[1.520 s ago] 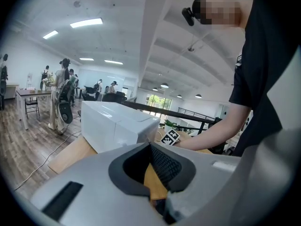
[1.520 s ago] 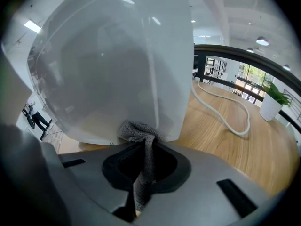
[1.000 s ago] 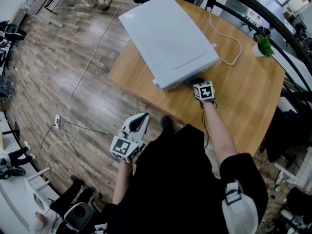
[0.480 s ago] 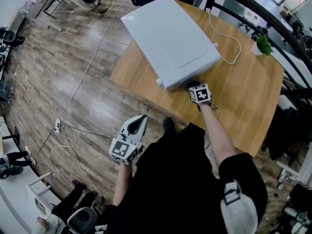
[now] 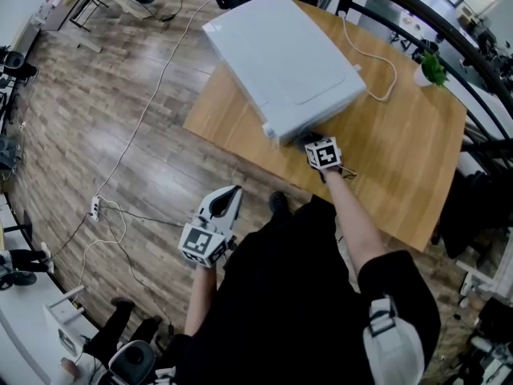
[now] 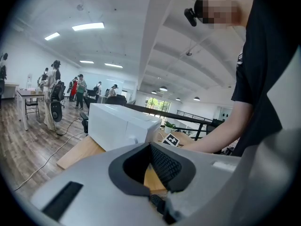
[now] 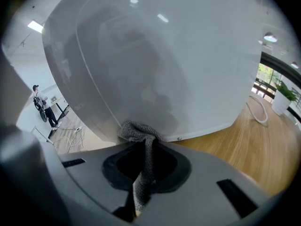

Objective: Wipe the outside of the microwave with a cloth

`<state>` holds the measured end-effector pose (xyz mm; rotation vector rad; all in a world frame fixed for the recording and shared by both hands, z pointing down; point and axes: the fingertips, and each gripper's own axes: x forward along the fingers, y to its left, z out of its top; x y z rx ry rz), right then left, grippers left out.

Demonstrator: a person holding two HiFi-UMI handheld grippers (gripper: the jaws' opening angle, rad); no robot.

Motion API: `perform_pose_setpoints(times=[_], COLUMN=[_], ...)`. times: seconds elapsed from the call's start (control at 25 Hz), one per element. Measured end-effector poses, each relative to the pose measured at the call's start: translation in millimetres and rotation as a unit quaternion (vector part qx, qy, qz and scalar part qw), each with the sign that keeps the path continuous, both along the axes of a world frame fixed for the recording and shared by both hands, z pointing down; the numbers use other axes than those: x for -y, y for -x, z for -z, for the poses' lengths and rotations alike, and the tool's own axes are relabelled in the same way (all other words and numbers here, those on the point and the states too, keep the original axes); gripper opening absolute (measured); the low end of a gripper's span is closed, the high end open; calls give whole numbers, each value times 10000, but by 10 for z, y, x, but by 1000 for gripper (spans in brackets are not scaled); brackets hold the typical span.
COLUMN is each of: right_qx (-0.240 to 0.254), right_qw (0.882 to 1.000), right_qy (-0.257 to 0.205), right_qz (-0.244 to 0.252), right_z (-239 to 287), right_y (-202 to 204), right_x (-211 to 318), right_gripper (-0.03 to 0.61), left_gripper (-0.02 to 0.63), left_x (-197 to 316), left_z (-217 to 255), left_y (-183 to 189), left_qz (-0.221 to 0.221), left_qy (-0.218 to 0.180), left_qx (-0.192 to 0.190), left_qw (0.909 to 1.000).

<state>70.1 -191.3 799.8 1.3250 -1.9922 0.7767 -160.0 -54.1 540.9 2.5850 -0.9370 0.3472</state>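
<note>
The right gripper (image 5: 314, 143) has slid a little toward 9 o'clock along the microwave's (image 5: 280, 62) near side. The cloth (image 7: 140, 134) pinched in it moved along.

Wooden worktop (image 5: 401, 159), light oak finish, set on a grey-brown plank floor (image 5: 96, 119). A white cord (image 5: 385, 70) lies in a loose loop on the far part of the worktop. A small potted plant (image 5: 433, 72) with green leaves stands at the worktop's far right edge, just beside a dark curved railing (image 5: 461, 46). On the floor to the left lies a white power strip (image 5: 94, 208); a thin white floor cable (image 5: 152, 95) runs from it across the planks. The left gripper view shows bystanders (image 6: 81, 86) standing well back in an open hall under long ceiling lights (image 6: 87, 27).
</note>
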Motion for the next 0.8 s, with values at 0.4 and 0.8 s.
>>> perform_pose_setpoints(times=[0.4, 0.8], right_qx=[118, 171], right_qw=[9998, 9991], right_qy=[-38, -58], right_qz=[141, 371], right_z=[76, 137], right_y=[402, 616], right_x=[-113, -167], right_gripper=[17, 17], left_gripper=[2, 2], left_x=[-73, -196], left_z=[77, 34], left_y=[60, 140], left_qz=[35, 125], left_qy=[-148, -136], left_qx=[-29, -55], left_qw=[9999, 9998])
